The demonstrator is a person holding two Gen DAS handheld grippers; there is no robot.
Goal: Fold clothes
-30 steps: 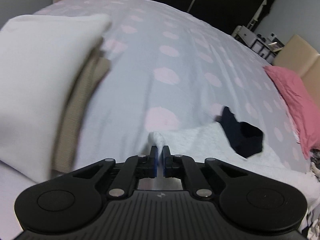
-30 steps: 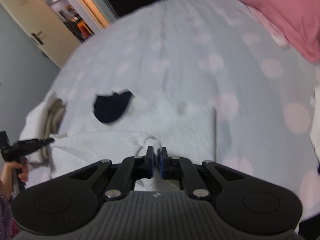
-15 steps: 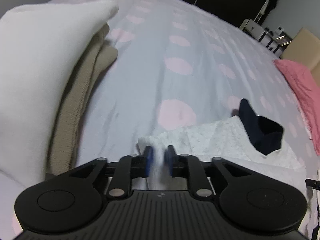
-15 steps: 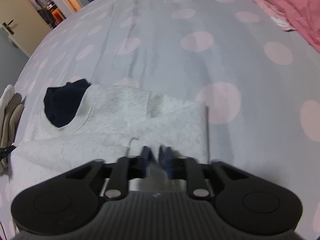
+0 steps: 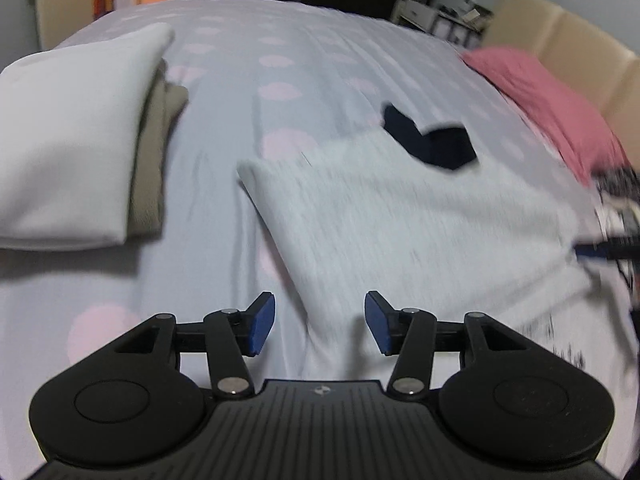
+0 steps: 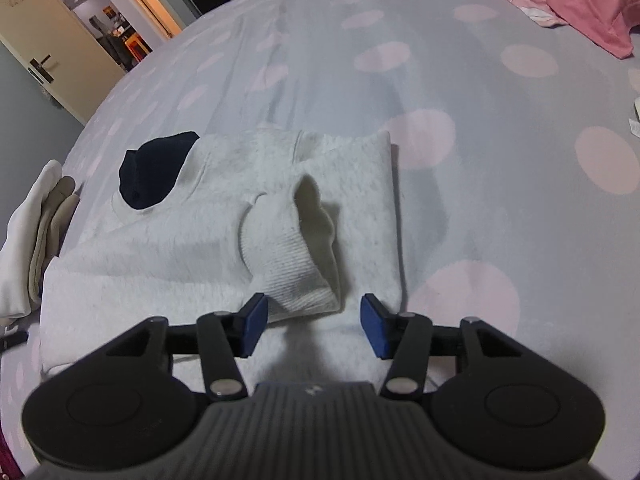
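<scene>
Light grey fleece sweatshirt [image 6: 208, 216] with a dark navy hood lining [image 6: 154, 172] lies partly folded on your pale grey bedspread with pink dots [image 6: 460, 92]. One ribbed cuff [image 6: 292, 264] rests on top of the body, its opening turned up, just ahead of your right gripper [image 6: 310, 326]. That gripper hangs over the near edge of the sweatshirt with its blue-padded jaws spread wide and nothing between them. Your left gripper [image 5: 320, 326] is likewise spread apart and empty, hovering over the sweatshirt's left edge where it meets the bedspread; this view is blurred. To your left sits a stack of folded clothes [image 5: 80, 136], white on top and beige beneath, apart from the sweatshirt. A pink pillow [image 5: 552, 104] lies at the far right by the beige padded headboard [image 5: 560, 36].
</scene>
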